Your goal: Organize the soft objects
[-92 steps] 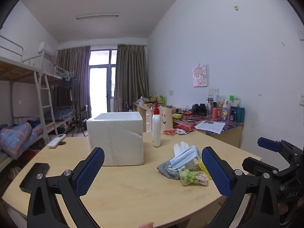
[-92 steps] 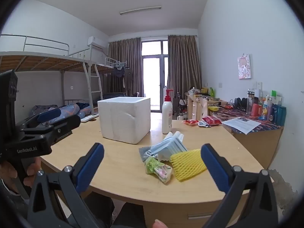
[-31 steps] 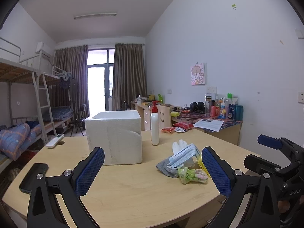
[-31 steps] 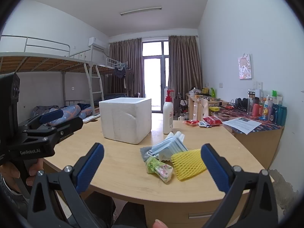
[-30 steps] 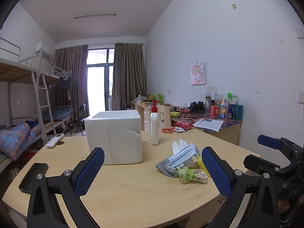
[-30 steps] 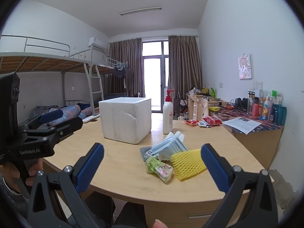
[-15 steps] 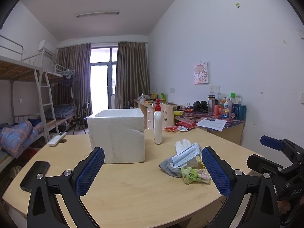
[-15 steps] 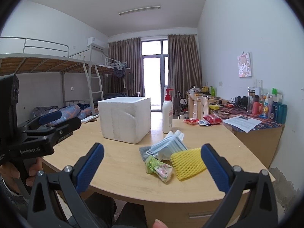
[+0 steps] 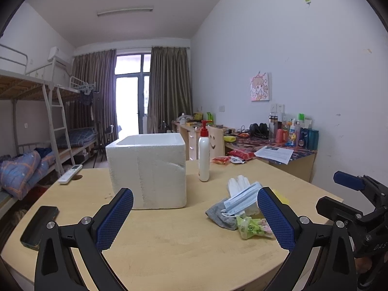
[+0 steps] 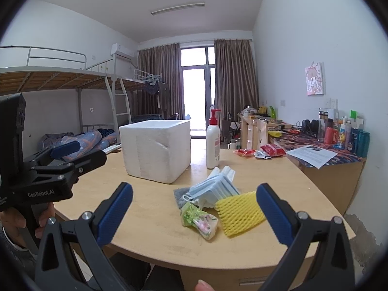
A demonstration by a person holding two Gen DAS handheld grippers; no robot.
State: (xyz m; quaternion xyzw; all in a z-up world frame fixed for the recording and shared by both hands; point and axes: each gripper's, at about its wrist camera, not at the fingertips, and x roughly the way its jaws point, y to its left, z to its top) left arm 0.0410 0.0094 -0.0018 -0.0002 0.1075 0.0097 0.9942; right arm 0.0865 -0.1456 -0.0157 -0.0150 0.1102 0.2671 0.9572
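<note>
A pile of soft things lies on the wooden table [image 9: 169, 247]: a white glove [image 9: 238, 184], blue face masks [image 10: 214, 188], a grey cloth [image 9: 219, 214], a green floral packet [image 10: 198, 219] and a yellow foam net [image 10: 238, 211]. An open white foam box [image 9: 148, 169] stands left of the pile, also seen in the right wrist view [image 10: 155, 150]. My left gripper [image 9: 194, 218] is open and empty, held above the table's near edge. My right gripper [image 10: 194, 212] is open and empty, just before the pile.
A white pump bottle [image 9: 204, 154] stands behind the pile. A black phone [image 9: 38, 225] and a white remote [image 9: 70, 171] lie at the table's left. Red snack packets [image 10: 271, 150] lie at the far edge. A cluttered desk [image 9: 278, 143] and a bunk bed [image 9: 36, 133] stand beyond.
Both views have shifted only slightly. The objects on the table have not moved, and both grippers stay open.
</note>
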